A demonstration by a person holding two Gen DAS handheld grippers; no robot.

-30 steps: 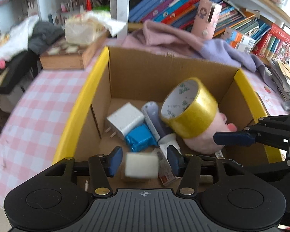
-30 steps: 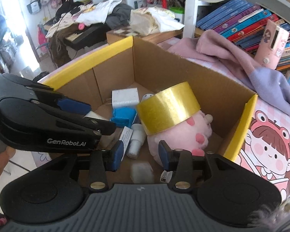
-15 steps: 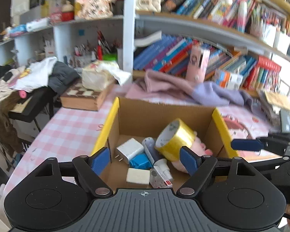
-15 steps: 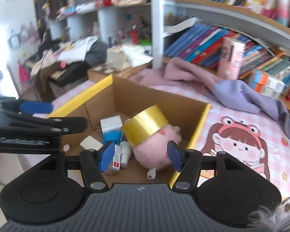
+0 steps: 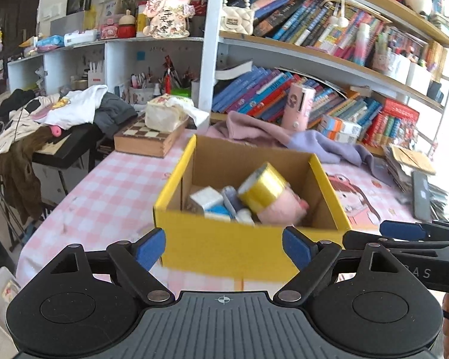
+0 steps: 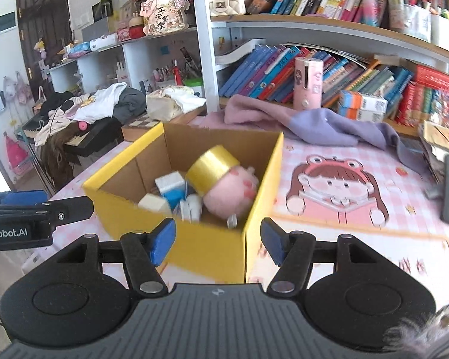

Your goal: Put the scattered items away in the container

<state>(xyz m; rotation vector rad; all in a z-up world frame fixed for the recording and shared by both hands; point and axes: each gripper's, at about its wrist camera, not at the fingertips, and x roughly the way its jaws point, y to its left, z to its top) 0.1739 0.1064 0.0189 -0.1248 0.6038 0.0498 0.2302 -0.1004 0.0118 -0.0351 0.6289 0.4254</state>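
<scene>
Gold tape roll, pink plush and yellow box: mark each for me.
gold tape roll (image 6: 211, 164): right wrist view, outer gold band.
pink plush (image 6: 229, 196): right wrist view, body.
yellow box (image 5: 224, 248): left wrist view, front wall.

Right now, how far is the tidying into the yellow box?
Mostly done, it seems. The yellow cardboard box already holds the gold tape roll, pink plush toy, white charger and other small items. In hand: nothing; the left gripper and right gripper are empty, jaws opening. Left: no small loose item shows on the pink tablecloth nearby.
</scene>
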